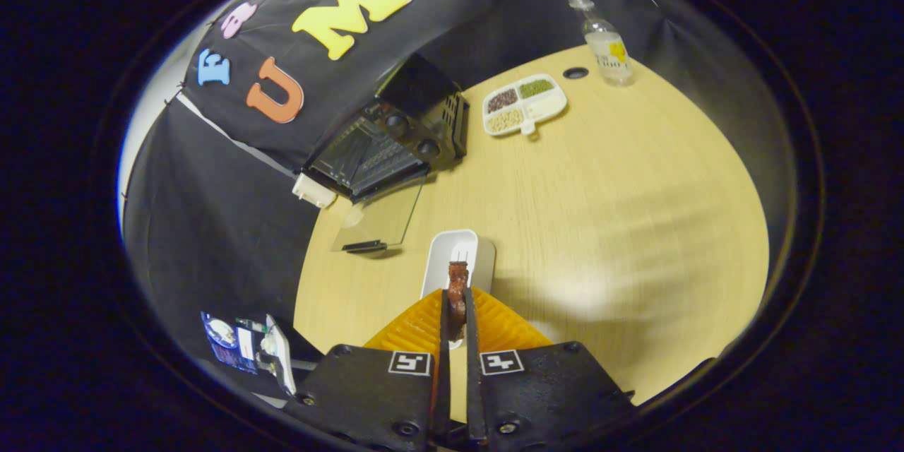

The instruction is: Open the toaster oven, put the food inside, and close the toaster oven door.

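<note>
Pinching a brown piece of food [458, 289] between both fingers, the gripper [456, 325] holds it above a white dish [459, 254] on the wooden table [600, 191]. Beyond, the toaster oven [395, 141] stands with its glass door [378, 222] folded down open.

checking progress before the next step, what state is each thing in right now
toaster oven: door down, open
gripper: shut on the food
food: brown piece held between the fingers, above the white dish
white dish: on the table, empty
divided tray: filled with grains
bottle: upright, capped
</note>
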